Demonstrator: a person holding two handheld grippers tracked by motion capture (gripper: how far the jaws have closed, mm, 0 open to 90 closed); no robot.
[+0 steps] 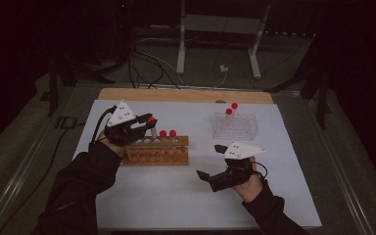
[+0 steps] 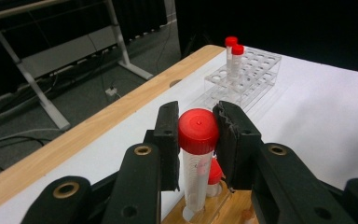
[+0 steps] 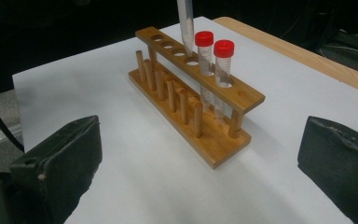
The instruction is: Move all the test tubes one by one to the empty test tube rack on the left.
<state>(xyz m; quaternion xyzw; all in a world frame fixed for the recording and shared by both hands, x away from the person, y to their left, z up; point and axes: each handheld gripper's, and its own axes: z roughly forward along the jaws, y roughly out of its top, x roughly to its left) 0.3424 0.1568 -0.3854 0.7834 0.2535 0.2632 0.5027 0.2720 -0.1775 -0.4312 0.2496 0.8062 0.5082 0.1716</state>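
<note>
Red-capped tube [image 2: 197,154] is sitting clamped between the two black pads of the left hand-held gripper [image 2: 196,135], low in the middle of the left gripper view; the pads are pressing on its ribbed red cap and the top of its clear plastic body. Its lower end is being cut off by the bottom edge of that frame, just above the wooden rack [image 2: 223,212]. Faint reddish printing on the tube wall is too blurred to read. In the right gripper view only its pointed tip [image 3: 185,25] is showing, hanging over a hole of the wooden rack [image 3: 200,93] near the upper middle, with the rest running out of the top.

Two more capped tubes [image 3: 213,60] are standing in the rack, which is made of pale brown wood with round holes and a row of pegs. A clear plastic rack [image 1: 235,125] holding two capped tubes is standing right of centre in the high view, on the white surface [image 1: 176,196].

Right hand-held gripper [image 1: 213,161] is resting lower right of centre, jaws spread wide with nothing between them, a dark sleeve [image 1: 274,215] covering the forearm behind it. The surroundings beyond the surface are too dim to make out.
</note>
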